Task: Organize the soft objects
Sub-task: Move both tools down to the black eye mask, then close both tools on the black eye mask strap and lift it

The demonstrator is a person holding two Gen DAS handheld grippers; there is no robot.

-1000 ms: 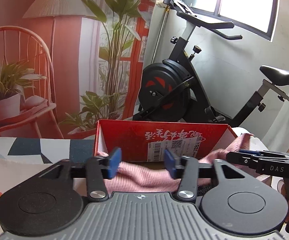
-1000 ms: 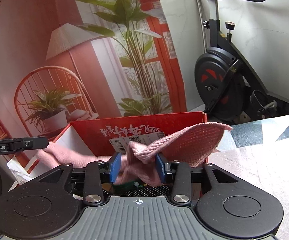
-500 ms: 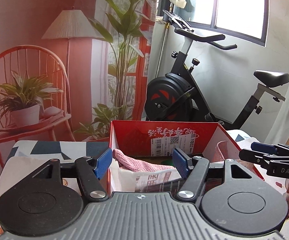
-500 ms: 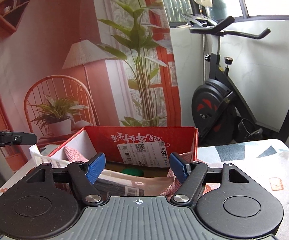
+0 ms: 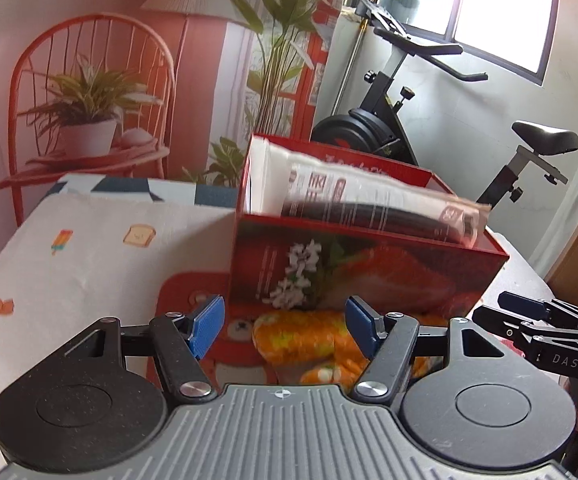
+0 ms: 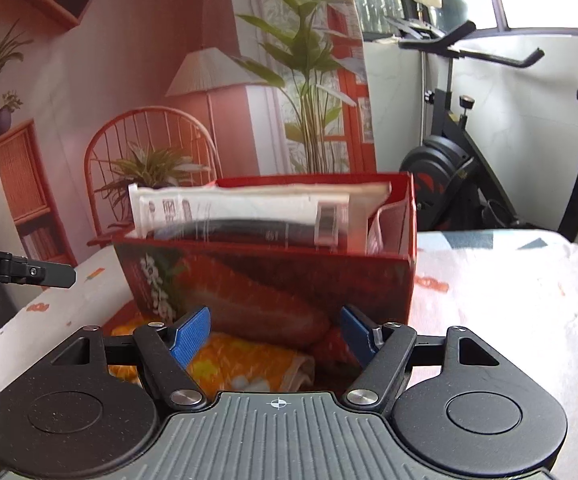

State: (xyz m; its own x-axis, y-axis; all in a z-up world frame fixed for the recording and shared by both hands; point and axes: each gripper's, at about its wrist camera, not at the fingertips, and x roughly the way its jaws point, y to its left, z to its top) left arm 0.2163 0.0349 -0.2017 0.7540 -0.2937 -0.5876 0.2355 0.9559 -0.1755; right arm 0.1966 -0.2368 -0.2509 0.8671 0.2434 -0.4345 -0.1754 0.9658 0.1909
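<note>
A red cardboard box (image 5: pixel 353 276) (image 6: pixel 273 280) stands on the table with a plastic-wrapped packet (image 5: pixel 369 200) (image 6: pixel 249 216) sticking out of its top. An orange and yellow soft cloth (image 5: pixel 309 340) (image 6: pixel 245 364) lies on a red bear-print mat (image 5: pixel 193 292) in front of the box. My left gripper (image 5: pixel 283 326) is open and empty, just above the cloth. My right gripper (image 6: pixel 275 336) is open and empty, over the same cloth. The right gripper's tips show in the left wrist view (image 5: pixel 529 316). The pink cloth is hidden.
The table wears a white cloth (image 5: pixel 89 256) (image 6: pixel 509 288) with small prints. Behind stand a printed backdrop with a chair and plants (image 5: pixel 89 112), and an exercise bike (image 5: pixel 389 120) (image 6: pixel 469 176) at the back right.
Both grippers let go of the pink cloth into the box, opened, then pulled back and down. They now face the box's front and the orange cloth.
</note>
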